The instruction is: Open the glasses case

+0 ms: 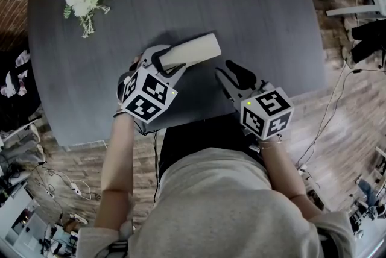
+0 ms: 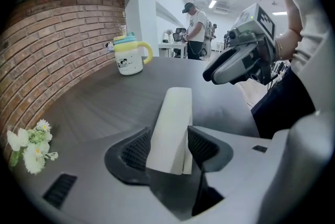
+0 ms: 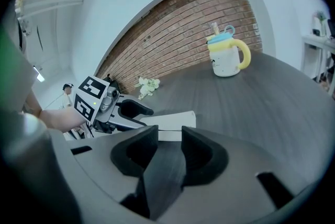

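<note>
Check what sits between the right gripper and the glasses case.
Nothing: only a short bare strip of dark table separates the right gripper from the glasses case, clearest in the head view.

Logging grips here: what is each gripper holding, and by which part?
The left gripper clamps the glasses case by its near end, across its width. The right gripper holds nothing.

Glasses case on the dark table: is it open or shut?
Shut: the glasses case lies flat, lid down on its base, with only a thin seam showing at its near end.
</note>
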### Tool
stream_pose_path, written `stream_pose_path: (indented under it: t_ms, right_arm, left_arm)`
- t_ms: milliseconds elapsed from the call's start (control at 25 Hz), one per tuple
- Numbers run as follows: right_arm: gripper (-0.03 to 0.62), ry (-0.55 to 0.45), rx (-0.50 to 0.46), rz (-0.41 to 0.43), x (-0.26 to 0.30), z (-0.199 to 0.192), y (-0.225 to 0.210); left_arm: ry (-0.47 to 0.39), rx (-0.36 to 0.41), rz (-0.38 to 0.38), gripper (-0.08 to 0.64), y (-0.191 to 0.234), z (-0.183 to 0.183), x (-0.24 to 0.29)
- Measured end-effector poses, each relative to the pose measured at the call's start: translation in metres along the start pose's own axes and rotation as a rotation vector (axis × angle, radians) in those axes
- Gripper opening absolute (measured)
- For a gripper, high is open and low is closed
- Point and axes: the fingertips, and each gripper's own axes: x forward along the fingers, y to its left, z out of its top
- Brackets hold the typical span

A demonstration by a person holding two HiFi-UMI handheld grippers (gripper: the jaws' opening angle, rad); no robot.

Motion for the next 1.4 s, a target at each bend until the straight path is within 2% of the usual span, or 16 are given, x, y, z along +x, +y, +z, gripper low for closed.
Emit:
stream_pose_path:
  t_ms: [160,320,400,600,720,800,1400]
  right_arm:
    - [0.131,-0.010,-0.002,0.008,0.000,0.004,0.001]
    - [0.104,-0.010,-0.003,0.023,-0.001,0.004,0.003]
    - [0.098,-0.017,-0.010,0.026,-0.001,0.006,0.004]
    - [0.067,-0.038,-0.019,0.022,-0.002,0.014,0.003]
    - [0.014,-0.044,-0.024,0.018,0.000,0.017,0.003]
    - [0.005,-0.049,-0.027,0.026,0.001,0.020,0.004]
    - [0.005,-0.054,-0.022,0.037,0.004,0.024,0.005]
  left_arm:
    - [-0.014,0.002,-0.015,0.221,0.001,0.004,-0.002]
    - [-0.014,0.050,-0.034,0.137,-0.003,0.009,-0.004]
    - [-0.009,0.066,-0.038,0.131,-0.003,0.010,-0.005]
    - [-0.027,0.073,0.019,0.072,0.012,0.017,-0.007]
    - [-0.019,0.078,0.040,0.066,0.020,0.018,-0.006]
    - [-0.016,0.080,0.053,0.060,0.025,0.019,-0.005]
    - [-0.061,-0.113,0.199,0.052,0.067,0.020,0.006]
